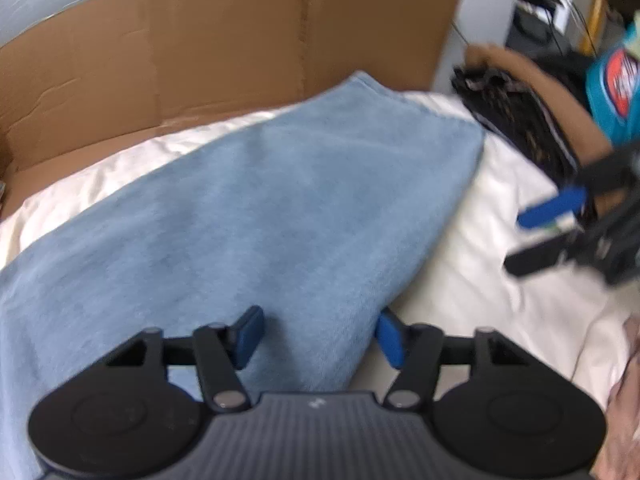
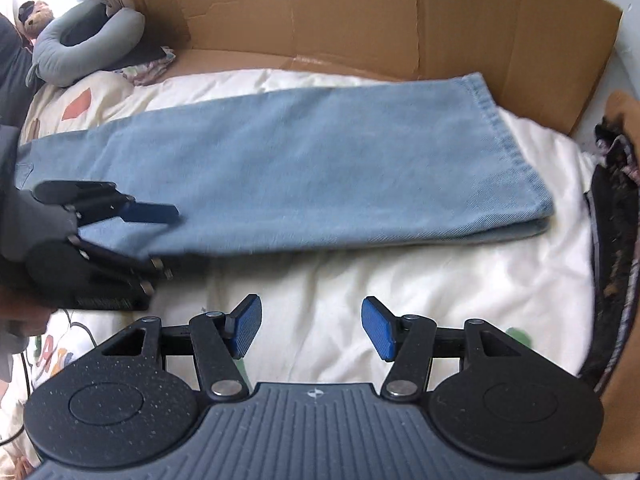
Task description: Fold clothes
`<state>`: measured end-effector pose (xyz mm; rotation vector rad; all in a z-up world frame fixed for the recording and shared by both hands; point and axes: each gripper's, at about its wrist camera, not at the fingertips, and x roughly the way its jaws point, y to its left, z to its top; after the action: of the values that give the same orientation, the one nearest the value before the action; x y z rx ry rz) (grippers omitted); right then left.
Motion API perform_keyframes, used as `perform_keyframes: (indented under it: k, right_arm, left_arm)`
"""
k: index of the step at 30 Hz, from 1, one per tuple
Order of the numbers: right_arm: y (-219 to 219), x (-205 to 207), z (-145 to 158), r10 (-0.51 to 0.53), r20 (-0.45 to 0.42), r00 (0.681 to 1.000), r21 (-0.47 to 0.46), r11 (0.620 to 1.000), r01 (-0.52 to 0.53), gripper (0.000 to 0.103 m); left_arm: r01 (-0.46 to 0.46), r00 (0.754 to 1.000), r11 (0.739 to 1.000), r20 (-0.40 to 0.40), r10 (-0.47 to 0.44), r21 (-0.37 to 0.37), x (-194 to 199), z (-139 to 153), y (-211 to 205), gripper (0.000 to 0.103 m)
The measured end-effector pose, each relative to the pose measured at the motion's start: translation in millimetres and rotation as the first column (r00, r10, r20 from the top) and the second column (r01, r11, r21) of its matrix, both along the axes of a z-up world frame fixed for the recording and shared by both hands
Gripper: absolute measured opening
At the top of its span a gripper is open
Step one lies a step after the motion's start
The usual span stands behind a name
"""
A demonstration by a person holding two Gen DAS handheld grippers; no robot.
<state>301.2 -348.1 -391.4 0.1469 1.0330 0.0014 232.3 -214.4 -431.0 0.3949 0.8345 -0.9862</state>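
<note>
Light blue jeans (image 2: 312, 168), folded lengthwise, lie flat on a white bed cover (image 2: 400, 292), hem end at the right. In the right wrist view my left gripper (image 2: 168, 240) sits at the jeans' near left edge, one blue finger over the denim and the other under the edge. In its own view the left gripper (image 1: 318, 320) is open, straddling the jeans (image 1: 280, 200), and the pads do not press on them. My right gripper (image 2: 312, 320) is open over the bare cover in front of the jeans, nothing between its fingers. It also shows at the right (image 1: 520, 240) in the left wrist view.
An opened cardboard box (image 2: 360, 16) stands along the far side of the bed. A grey neck pillow (image 2: 84, 44) lies at the back left. A dark patterned garment (image 2: 616, 240) lies at the right edge. A person's arm (image 1: 560, 96) reaches in from the right.
</note>
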Motion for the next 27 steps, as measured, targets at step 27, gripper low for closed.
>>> perform_keyframes:
  k: [27]
  right_arm:
    - [0.1,43.3,-47.6,0.06,0.025,0.998,0.023,0.998,-0.061,0.063]
  left_arm:
    - [0.005,0.996,0.999,-0.088,-0.008,-0.04,1.6,3.4,-3.7,0.023]
